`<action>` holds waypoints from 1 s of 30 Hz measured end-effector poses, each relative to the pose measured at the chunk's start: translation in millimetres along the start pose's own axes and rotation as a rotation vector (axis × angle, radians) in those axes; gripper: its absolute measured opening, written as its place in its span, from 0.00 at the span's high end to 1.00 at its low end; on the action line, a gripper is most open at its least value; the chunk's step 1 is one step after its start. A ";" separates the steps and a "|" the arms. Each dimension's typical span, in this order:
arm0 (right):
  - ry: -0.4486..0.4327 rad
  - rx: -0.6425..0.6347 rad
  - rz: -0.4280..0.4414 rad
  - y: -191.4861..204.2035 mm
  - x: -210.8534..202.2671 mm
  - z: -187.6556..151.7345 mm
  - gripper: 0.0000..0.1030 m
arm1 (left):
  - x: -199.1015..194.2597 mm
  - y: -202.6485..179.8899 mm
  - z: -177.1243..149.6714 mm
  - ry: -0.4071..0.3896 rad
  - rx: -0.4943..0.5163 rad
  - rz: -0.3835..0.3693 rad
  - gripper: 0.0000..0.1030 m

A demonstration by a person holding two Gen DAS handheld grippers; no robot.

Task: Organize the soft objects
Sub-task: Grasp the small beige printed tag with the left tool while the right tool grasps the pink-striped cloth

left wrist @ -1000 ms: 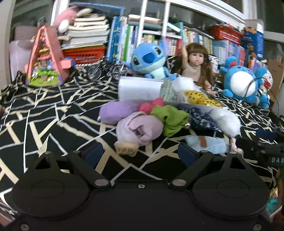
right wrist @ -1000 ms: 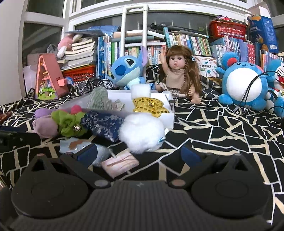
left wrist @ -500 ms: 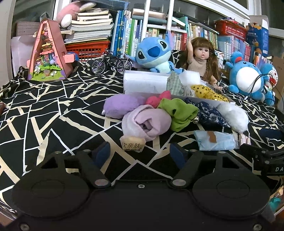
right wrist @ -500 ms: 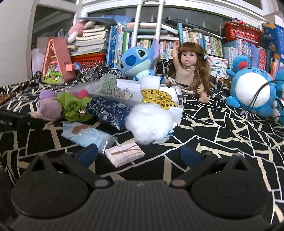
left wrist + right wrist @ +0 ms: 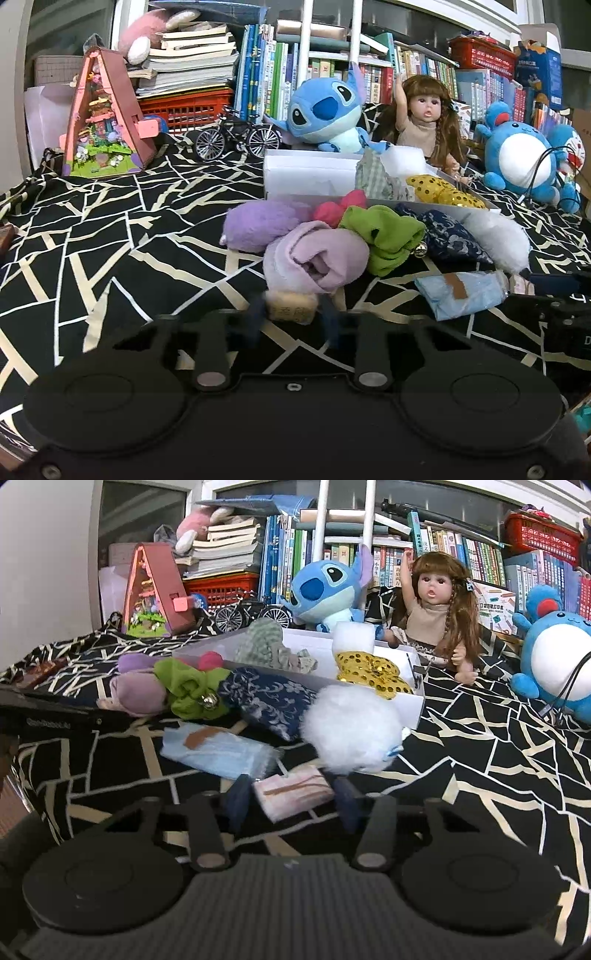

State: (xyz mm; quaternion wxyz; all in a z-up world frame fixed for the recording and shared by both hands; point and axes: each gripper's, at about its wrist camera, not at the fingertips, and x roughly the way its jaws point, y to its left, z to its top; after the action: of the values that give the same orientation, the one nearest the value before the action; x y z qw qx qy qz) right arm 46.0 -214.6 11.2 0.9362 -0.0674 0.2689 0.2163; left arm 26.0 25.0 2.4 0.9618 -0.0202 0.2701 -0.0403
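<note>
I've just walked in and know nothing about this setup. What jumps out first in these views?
A heap of soft things lies on the black patterned cloth: a lilac bundle, a green cloth and a white fluffy ball, in front of a white box. Behind sit a blue plush and a doll before crowded bookshelves. Each hand-held gripper is closing on a small packet: left hand-held gripper around a beige one, right hand-held gripper around a pink one.

right gripper (image 5: 291, 805): jaws closing, pink striped packet (image 5: 293, 794) between pads | white fluffy ball (image 5: 351, 731): just beyond packet | white box (image 5: 413, 705): farther back on patterned cloth (image 5: 498, 760)
</note>
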 end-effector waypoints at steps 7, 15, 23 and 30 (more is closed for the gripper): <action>-0.024 0.001 0.010 11.9 -4.9 6.1 0.48 | -6.6 -2.0 1.6 -0.007 0.008 0.001 0.74; -0.049 0.054 -0.013 8.0 -8.3 12.7 0.48 | -19.6 -4.1 8.4 -0.035 0.005 -0.023 0.74; -0.082 0.104 -0.032 7.3 -11.2 21.2 0.48 | -28.9 -13.2 16.5 -0.070 0.012 -0.052 0.74; -0.108 0.122 -0.020 10.3 -8.5 29.8 0.48 | -32.0 -20.2 24.3 -0.088 0.011 -0.081 0.74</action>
State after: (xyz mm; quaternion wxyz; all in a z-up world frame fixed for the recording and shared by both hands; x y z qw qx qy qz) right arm 49.1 -201.3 40.9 0.9538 -0.0012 0.2299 0.1935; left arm 10.1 8.2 40.9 0.9704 -0.0277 0.2264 -0.0796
